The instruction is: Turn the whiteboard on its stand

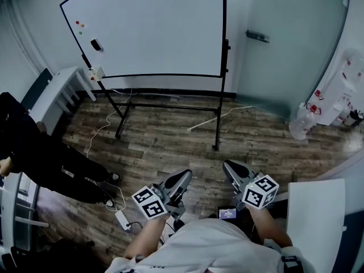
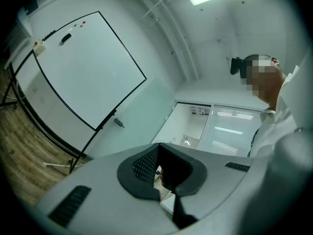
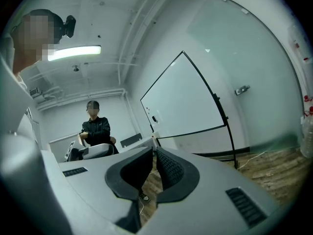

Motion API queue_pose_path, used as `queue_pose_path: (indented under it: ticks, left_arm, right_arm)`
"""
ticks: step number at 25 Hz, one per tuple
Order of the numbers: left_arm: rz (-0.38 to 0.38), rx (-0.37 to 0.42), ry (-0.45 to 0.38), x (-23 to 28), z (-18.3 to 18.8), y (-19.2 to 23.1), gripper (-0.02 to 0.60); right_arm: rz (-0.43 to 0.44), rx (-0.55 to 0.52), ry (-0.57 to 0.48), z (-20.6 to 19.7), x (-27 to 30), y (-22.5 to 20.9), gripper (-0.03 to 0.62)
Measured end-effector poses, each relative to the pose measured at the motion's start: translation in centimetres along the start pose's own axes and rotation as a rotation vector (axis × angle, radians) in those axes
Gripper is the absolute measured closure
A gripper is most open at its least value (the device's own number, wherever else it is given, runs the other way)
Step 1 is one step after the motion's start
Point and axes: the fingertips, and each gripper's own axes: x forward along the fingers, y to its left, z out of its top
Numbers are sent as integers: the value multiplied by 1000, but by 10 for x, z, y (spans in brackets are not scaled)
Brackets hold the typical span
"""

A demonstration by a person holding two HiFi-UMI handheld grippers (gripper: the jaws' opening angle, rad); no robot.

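Head view: whiteboard (image 1: 153, 27) stood upright on its stand (image 1: 218, 124), well beyond left gripper (image 1: 183, 177) and right gripper (image 1: 229, 165), both pinched closed and empty; judged best to close in, part the jaws, then take opposite frame edges evenly.
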Motion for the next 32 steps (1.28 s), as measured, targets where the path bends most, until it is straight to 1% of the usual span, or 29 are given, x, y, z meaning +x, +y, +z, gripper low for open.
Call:
queue_pose_path:
  ticks: [7, 12, 20, 25, 32]
  left_arm:
    - [4, 2, 1, 31, -14, -6, 575]
    - [17, 8, -4, 55, -20, -11, 574]
    - [24, 27, 20, 77, -21, -2, 574]
    - [6, 70, 38, 97, -3, 21, 574]
    - [-40, 74, 57, 128, 22, 69, 574]
  right_arm:
    - [-8, -14, 3, 7, -18, -30, 566]
    - [2, -21, 8, 16, -28, -52, 566]
    - [-8, -25, 1, 22, -22, -74, 565]
    - [-31, -42, -12, 34, 0, -89, 565]
    - [-88, -52, -30, 51, 43, -118, 565]
